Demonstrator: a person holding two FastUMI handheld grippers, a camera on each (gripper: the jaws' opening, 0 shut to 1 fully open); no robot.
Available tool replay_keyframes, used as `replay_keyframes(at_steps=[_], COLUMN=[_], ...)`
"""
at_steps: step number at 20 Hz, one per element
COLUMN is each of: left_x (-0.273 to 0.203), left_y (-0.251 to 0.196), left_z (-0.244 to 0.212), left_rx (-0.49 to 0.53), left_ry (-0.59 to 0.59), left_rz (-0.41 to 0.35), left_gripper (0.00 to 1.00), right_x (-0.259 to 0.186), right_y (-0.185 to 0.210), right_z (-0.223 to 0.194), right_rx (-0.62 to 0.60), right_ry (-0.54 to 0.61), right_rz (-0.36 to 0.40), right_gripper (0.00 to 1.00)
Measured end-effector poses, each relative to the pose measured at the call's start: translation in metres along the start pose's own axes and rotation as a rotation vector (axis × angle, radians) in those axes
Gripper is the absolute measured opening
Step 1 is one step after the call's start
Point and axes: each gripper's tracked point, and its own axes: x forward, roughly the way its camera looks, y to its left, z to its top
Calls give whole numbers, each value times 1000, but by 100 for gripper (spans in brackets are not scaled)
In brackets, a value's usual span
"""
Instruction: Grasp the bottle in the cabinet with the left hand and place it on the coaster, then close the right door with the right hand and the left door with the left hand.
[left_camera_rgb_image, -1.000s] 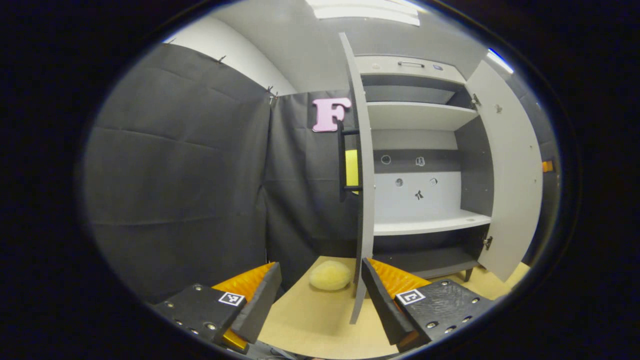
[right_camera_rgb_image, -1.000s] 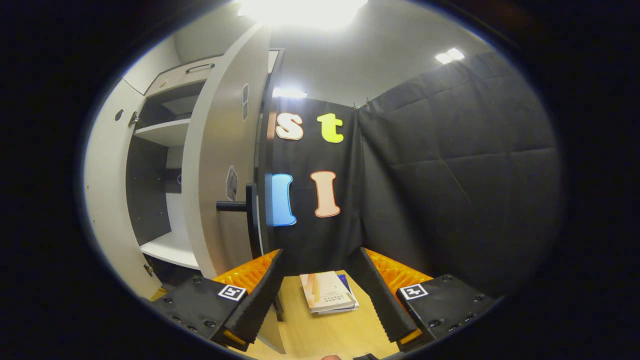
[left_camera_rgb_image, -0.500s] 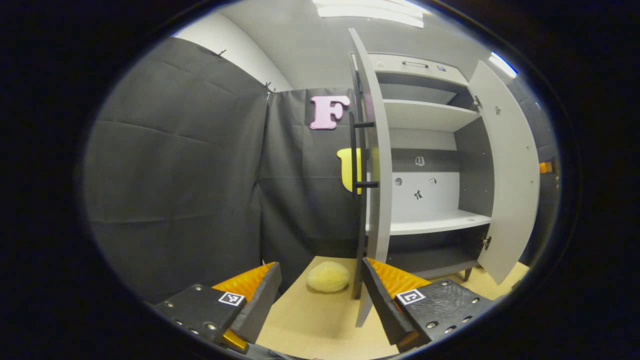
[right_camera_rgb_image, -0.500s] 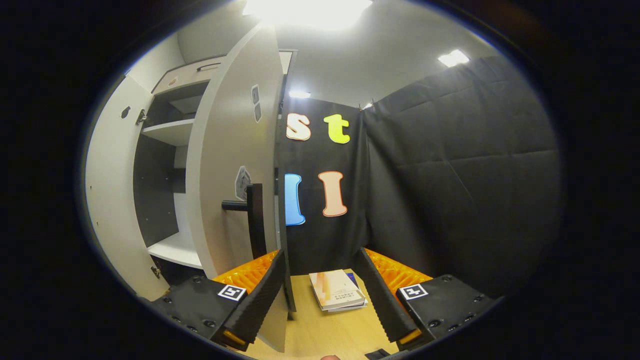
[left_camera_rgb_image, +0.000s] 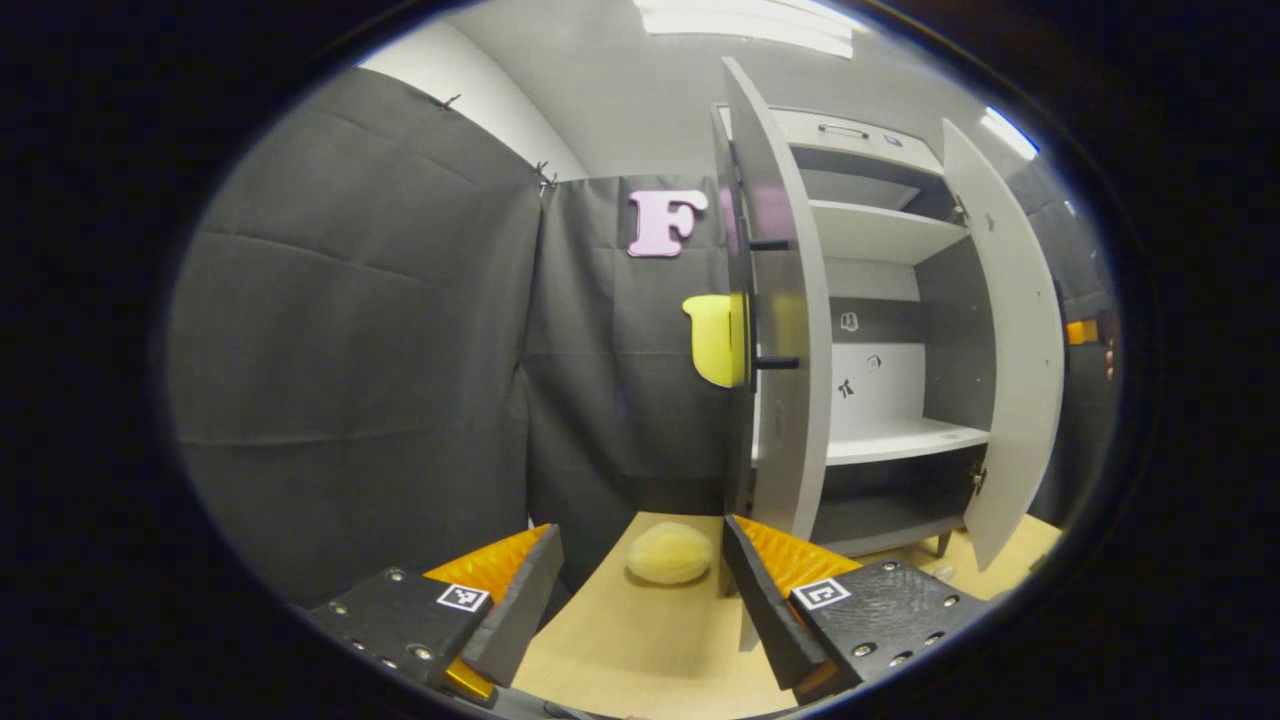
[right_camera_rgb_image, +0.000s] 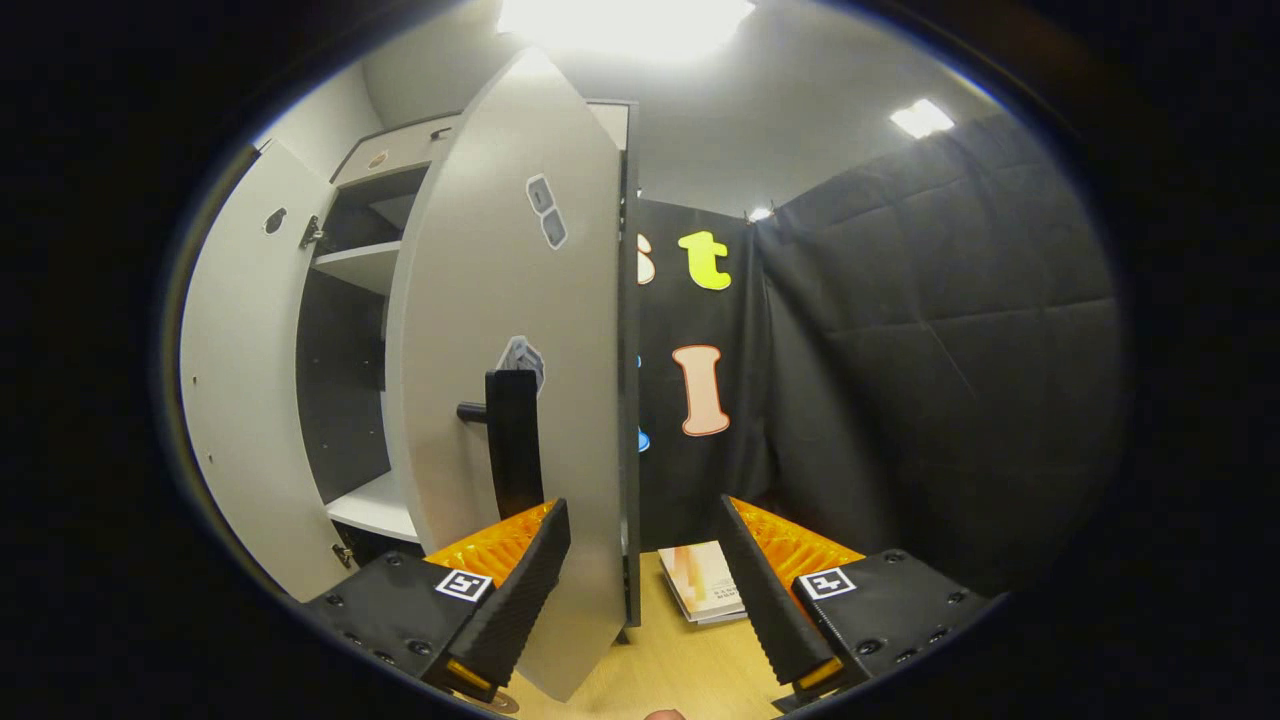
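Jaws of both grippers stand apart, empty; we see the grey right cabinet door between the right gripper jaws, its black handle just above them.

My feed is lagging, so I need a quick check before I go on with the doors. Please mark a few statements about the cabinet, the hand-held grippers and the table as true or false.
1. Both grey cabinet doors are fully shut. False: the left door and the right door stand open, with the white shelf showing between them.
2. The left hand-held gripper is open and holds nothing. True.
3. A bottle stands on the white shelf. False: the visible part of the shelf is bare.
4. A pale yellow round pad lies on the wooden table. True.
5. The right hand-held gripper is clamped on the black door handle. False: it is open.
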Motion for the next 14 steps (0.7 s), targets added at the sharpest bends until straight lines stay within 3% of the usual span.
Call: replay_keyframes(at_steps=[6, 9, 13, 14], left_x=[-2, -5, -11, -13], left_y=[23, 33, 39, 40], left_z=[0, -2, 0, 1], left_rx=[4, 2, 5, 10], left_ry=[0, 2, 2, 6], left_rz=[23, 39, 52, 51], left_gripper=[94, 94, 94, 94], right_x=[11, 20, 30, 32], right_y=[47, 70, 88, 90], right_z=[2, 2, 1, 0], right_rx=[-2, -10, -21, -29], right_ry=[-10, -12, -12, -15], right_rz=[72, 107, 123, 125], right_gripper=[92, 96, 92, 95])
